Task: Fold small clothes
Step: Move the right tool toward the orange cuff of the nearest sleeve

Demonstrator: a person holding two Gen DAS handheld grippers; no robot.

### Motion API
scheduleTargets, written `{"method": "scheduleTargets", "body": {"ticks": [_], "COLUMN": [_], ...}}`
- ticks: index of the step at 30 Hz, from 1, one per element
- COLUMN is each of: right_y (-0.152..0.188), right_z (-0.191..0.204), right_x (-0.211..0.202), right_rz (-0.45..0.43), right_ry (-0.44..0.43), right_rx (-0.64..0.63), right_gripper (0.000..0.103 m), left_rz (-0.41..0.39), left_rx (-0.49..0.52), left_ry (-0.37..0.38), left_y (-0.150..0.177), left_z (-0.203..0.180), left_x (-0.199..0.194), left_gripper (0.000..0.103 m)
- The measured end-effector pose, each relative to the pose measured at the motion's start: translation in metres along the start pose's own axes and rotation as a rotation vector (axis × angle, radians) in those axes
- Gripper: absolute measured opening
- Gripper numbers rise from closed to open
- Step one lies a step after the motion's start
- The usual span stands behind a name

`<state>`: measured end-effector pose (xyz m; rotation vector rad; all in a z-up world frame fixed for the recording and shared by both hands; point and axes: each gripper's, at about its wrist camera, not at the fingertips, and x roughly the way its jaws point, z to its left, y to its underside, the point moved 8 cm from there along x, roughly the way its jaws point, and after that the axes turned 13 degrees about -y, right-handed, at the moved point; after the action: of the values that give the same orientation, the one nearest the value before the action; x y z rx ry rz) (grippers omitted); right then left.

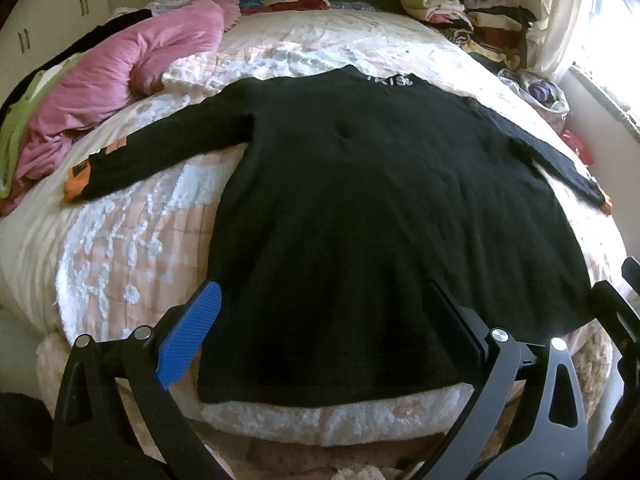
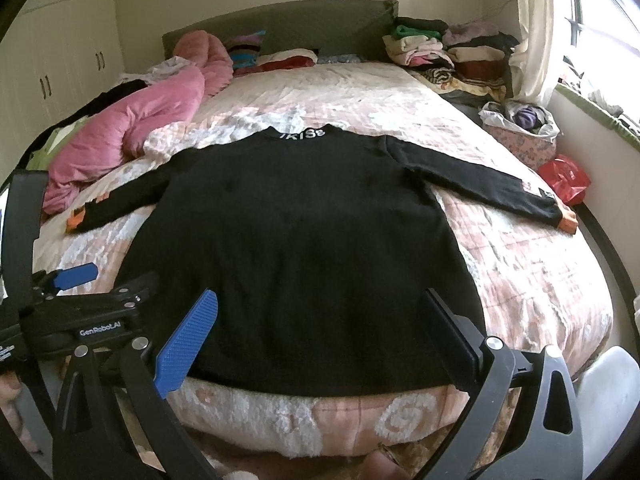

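A black long-sleeved sweater [image 1: 372, 208] lies flat on the bed, back up, collar with white letters at the far end, both sleeves spread out, orange cuffs. It also shows in the right wrist view [image 2: 304, 240]. My left gripper [image 1: 324, 300] is open and empty, hovering over the sweater's near hem, towards its left side. My right gripper [image 2: 320, 308] is open and empty over the hem, towards its right side. The left gripper [image 2: 108, 280] also shows at the left of the right wrist view.
The bed [image 2: 540, 280] has a pink and white quilted cover. A pink duvet [image 1: 112, 92] is heaped at the left. Stacks of folded clothes [image 2: 448, 52] sit at the far right by the headboard. A bag of items [image 2: 524, 128] and a red bag [image 2: 564, 178] lie at the right edge.
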<state>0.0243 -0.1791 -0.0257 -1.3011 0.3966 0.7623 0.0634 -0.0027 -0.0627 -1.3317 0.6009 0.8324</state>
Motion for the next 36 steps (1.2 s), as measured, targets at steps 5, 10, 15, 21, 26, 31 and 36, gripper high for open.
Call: {"method": "scheduleTargets", "body": {"ticks": [5,10,15,21,26,31,36], "right_y": [-0.02,-0.051,-0.082,-0.114,-0.132,-0.147,-0.161], "right_z": [0.0,0.001,-0.006,-0.02,-0.036,-0.056,-0.078], "right_x": [0.001,-0.001,0.001,0.003,0.003,0.007,0.015], "right_rz": [-0.016,-0.061,-0.098,-0.133,-0.158,-0.174,-0.182], "right_ry": [-0.008,-0.032,-0.046,-0.047,-0.03,-0.006,0.016], "right_rx": [0.007,0.025,0.062,0.093,0.112,0.141,0.173], "right_gripper": [0.099,0.099,0.099,0.099,0.099,0.099,0.099], "left_rz": [-0.014,-0.023,-0.025,-0.046,-0.069,-0.089,-0.088], "left_rx": [-0.011,-0.013,-0.015,-0.042,-0.039,-0.036,-0.026], "left_ry": [0.011,0.042,0.045,0.065,0.078,0.093,0.087], "left_y": [-0.022,-0.046,-0.075,-0.113,-0.143,-0.173,-0.195], "left_z": [0.003,0.002,-0.001,-0.008,-0.018,-0.03,-0.041], "left_x": [0.002,0.006,0.011,0.011,0.009,0.01,0.021], "left_gripper": [0.095,0.095,0.095,0.095,0.095,0.095,0.095]}}
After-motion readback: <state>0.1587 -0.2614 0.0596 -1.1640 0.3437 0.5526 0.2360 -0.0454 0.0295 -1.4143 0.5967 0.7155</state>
